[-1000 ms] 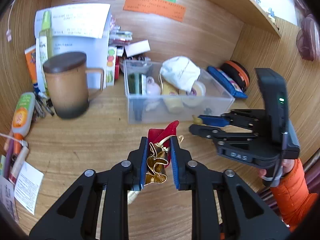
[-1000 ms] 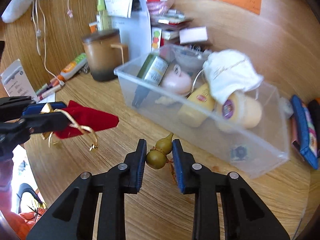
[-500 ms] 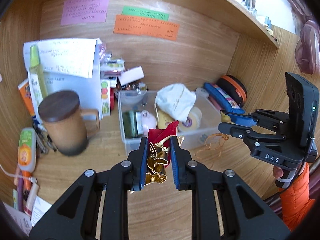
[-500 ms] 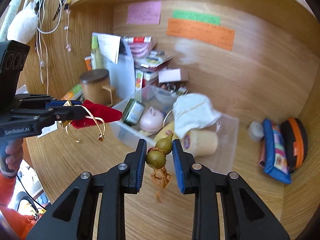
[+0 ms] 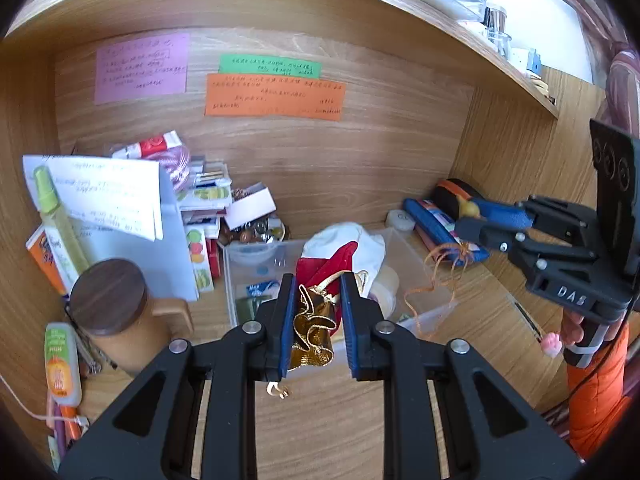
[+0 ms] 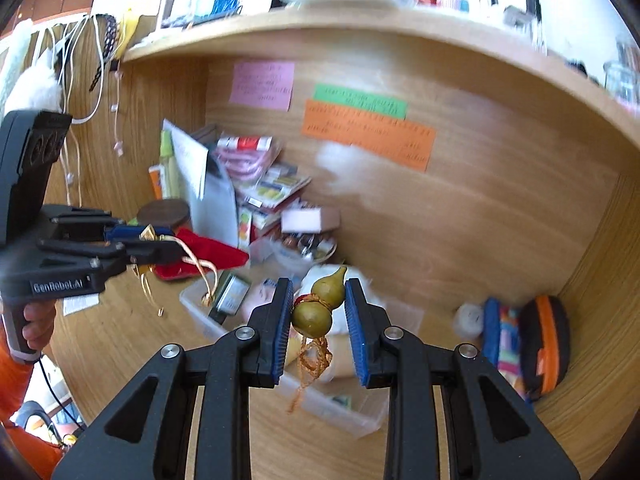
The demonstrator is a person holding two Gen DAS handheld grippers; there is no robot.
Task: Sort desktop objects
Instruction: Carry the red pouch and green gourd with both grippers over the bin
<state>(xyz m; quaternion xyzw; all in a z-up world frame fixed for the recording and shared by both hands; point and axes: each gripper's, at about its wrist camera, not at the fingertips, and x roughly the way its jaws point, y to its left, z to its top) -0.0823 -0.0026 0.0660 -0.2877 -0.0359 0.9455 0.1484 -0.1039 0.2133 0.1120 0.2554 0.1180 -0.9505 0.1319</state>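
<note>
Left wrist view: the left gripper [image 5: 314,322] is clenched on a red velvet pouch [image 5: 328,270] with gold trim and cord, held in the air above the near wall of the clear plastic bin [image 5: 430,280]. Beside that bin, to its right, the right gripper [image 5: 466,220] pinches a small green gourd charm [image 6: 320,300], its orange tassel [image 6: 310,364] dangling over the bin's right end. A lidded brown mug [image 5: 116,312] stands left of the bin on the wooden desk [image 5: 320,420].

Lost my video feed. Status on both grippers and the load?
Left gripper shut on red pouch. Right gripper shut on small gourd. Both held above clear bin, tassel dangling. Nothing blocking.
</note>
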